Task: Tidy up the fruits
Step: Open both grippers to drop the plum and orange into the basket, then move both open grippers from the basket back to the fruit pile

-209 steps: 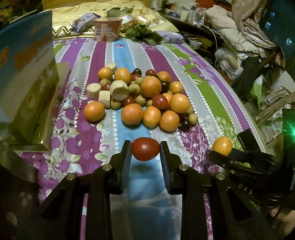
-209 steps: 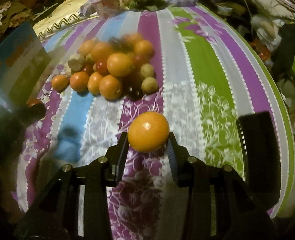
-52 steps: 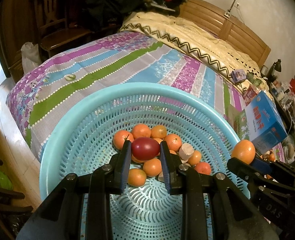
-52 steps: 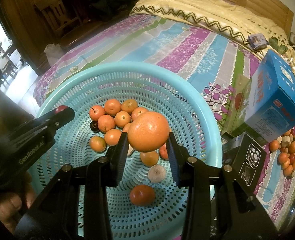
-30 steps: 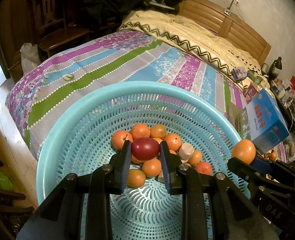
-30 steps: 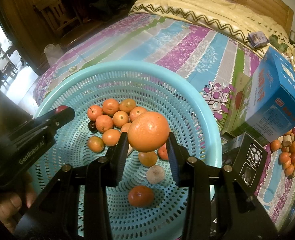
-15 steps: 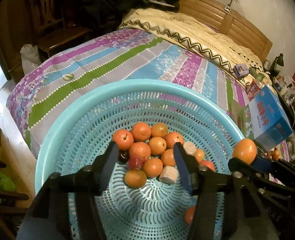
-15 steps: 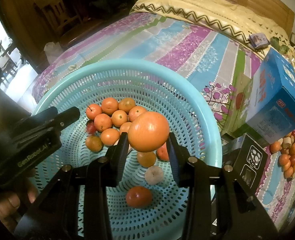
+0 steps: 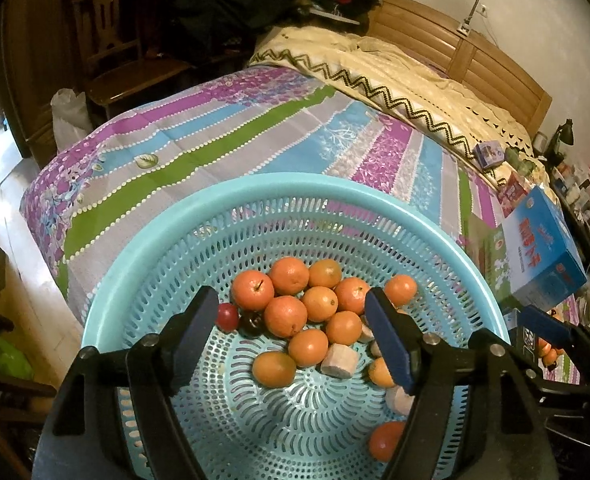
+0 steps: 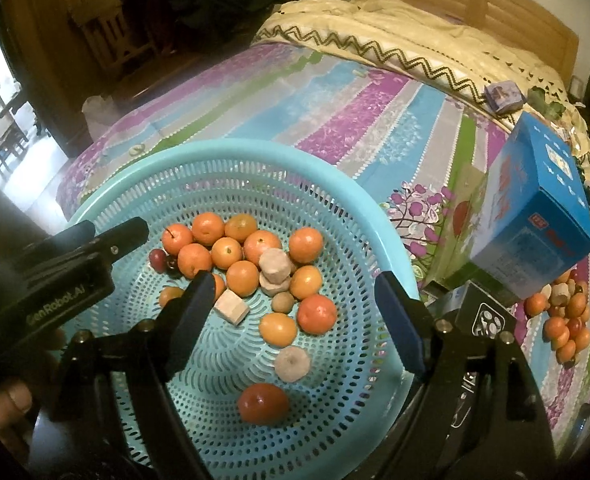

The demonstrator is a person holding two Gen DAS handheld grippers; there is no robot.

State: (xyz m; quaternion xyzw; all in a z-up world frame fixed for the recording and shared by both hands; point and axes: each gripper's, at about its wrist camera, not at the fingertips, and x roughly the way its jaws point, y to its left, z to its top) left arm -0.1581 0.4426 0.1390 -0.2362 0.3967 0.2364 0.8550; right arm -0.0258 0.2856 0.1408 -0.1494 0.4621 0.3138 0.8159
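Left wrist view: my left gripper (image 9: 291, 330) hangs over the turquoise perforated basket (image 9: 143, 264), its jaws spread wide and opening, with nothing between the pads. Below them lies a cluster of oranges (image 9: 285, 316) on the basket floor. A small red fruit (image 9: 228, 317) and a darker one sit at the cluster's left edge. Pale cut chunks (image 9: 338, 358) lie on its near right side. At far right my right gripper (image 9: 551, 326) enters the frame.

Right wrist view: my right gripper (image 10: 291, 316) also hangs over the basket (image 10: 379, 220), jaws wide and opening, empty. One large orange (image 10: 264, 398) rests alone near the basket's near edge, just beyond it a round pale slice (image 10: 292, 364). My left gripper (image 10: 95, 248) reaches in from the left.

The basket stands on the striped bedspread (image 10: 359, 120). To its right stands a blue carton (image 10: 535, 208). Further right, a smaller heap of fruit (image 10: 563, 320) remains on the bedspread, well apart from the basket.
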